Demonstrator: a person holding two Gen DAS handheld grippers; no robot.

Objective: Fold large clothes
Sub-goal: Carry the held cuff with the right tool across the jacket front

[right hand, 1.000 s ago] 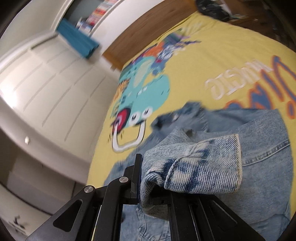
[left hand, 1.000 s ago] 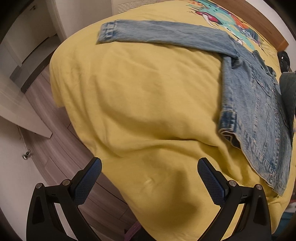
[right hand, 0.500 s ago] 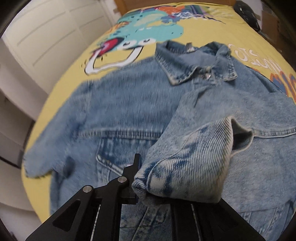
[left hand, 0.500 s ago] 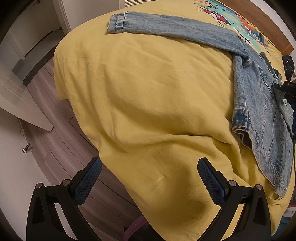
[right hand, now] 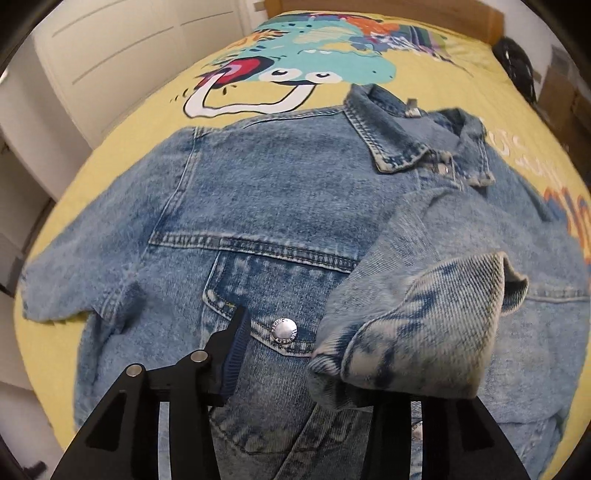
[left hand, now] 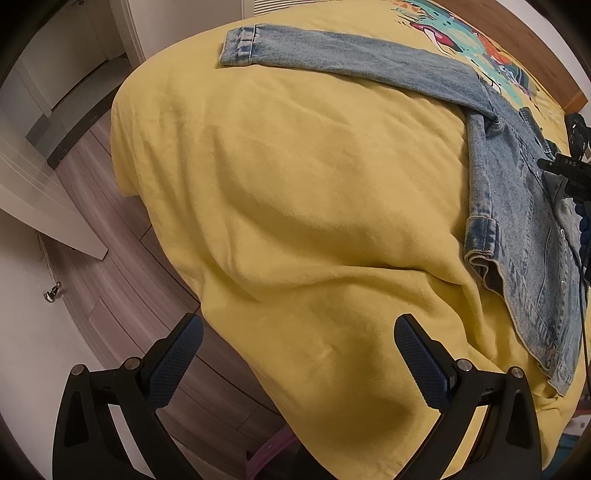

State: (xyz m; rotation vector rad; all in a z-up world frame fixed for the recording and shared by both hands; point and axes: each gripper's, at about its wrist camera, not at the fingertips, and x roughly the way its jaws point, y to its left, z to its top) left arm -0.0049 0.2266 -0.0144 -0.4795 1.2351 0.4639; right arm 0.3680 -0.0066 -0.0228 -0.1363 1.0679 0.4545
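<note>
Denim jacket (right hand: 266,206) lying front-up on a yellow bedspread (left hand: 295,184), collar toward the headboard (right hand: 388,11), near a cartoon print (right hand: 295,70). One sleeve (left hand: 351,62) stretching flat across the bedspread toward the far edge, cuff at its end. Other sleeve folded over the chest, its cuff (right hand: 417,332) sitting bunched on the jacket front, just beside a pocket snap button (right hand: 283,330).

Right gripper (right hand: 317,354) pointing down over the jacket, jaws opening; the folded cuff lying against the right finger and hiding it, the left finger (right hand: 232,354) standing clear of the fabric, not pressing it.

Left gripper (left hand: 299,358) hanging over the near corner of the bed, fingers spread wide, nothing between them, well apart from the jacket.

Around the bed: wood-look floor (left hand: 122,295), white closet doors (right hand: 110,55), a dark bag (right hand: 517,66) by the far right edge of the bed.

Counting: one jacket, two sleeves, two grippers, two visible snap buttons on the front in the right wrist view.
</note>
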